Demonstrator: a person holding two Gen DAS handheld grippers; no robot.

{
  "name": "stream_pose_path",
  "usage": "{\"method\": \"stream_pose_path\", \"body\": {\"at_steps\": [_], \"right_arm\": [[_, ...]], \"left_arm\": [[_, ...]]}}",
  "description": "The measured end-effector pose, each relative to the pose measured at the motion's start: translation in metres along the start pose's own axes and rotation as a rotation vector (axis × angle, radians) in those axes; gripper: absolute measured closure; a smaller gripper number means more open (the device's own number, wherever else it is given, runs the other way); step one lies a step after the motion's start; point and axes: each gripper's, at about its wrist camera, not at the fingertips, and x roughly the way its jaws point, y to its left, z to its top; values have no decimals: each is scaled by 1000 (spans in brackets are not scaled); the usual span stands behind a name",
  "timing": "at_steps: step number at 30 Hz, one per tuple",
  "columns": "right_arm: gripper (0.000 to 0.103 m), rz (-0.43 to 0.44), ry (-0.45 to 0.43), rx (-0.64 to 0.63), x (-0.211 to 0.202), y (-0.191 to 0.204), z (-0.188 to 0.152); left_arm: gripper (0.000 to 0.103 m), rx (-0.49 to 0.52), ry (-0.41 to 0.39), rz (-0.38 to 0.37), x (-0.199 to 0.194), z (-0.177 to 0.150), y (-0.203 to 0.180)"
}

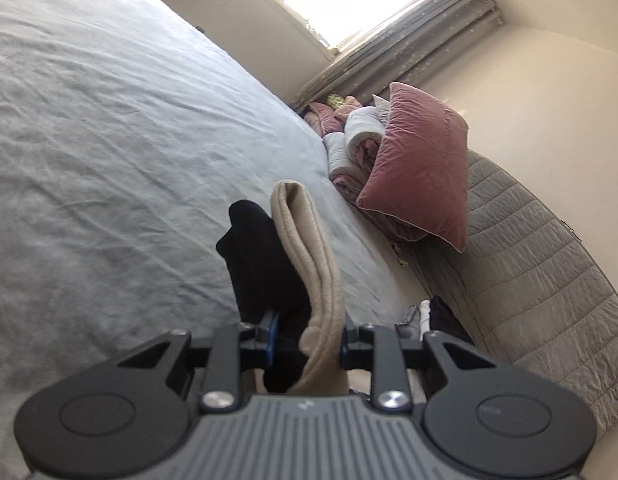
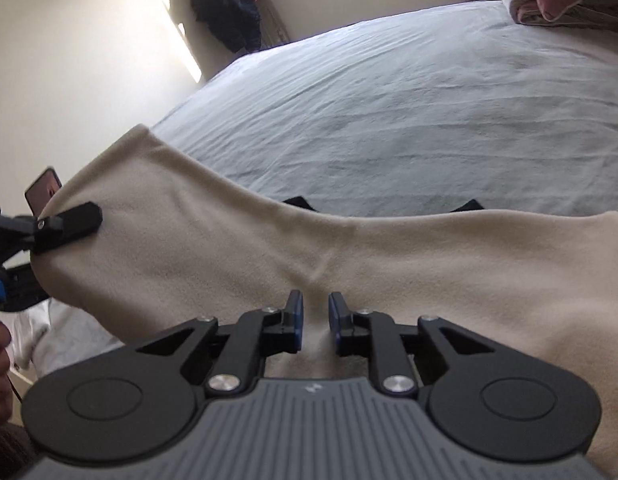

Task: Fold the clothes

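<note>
Now, as you hold things:
Left gripper (image 1: 305, 330): pinches a bunched fold of the beige cloth (image 2: 269, 256), with a dark garment (image 1: 265, 256) caught alongside.
Right gripper (image 2: 315, 312): pinches the cloth's middle.
Cloth: stretched between your two grippers, raised over the bed (image 2: 409, 120) ahead.
Pink pillow (image 1: 421, 168): beyond your left gripper, right.

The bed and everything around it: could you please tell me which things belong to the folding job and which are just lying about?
In the job:
beige garment
black garment
left gripper, clamped on both garments
right gripper, pinching the beige garment
bed, the work surface

Lying about:
pink pillow
rolled bedding
quilted cover
curtain
dark jacket
</note>
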Motion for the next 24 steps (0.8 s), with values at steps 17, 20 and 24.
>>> {"method": "stream_pose_path", "body": {"at_steps": [17,20,24], "right_arm": [[59,81,-139,332,-67,-68,10],[57,109,-144,387,-72,-76,11],[53,130,-133,468,-77,-89,9]], "left_arm": [[71,126,162,-122,72,-41,-70],[67,146,205,-119,86,-47,-75],[52,170,265,-122,101,-56,-78]]}}
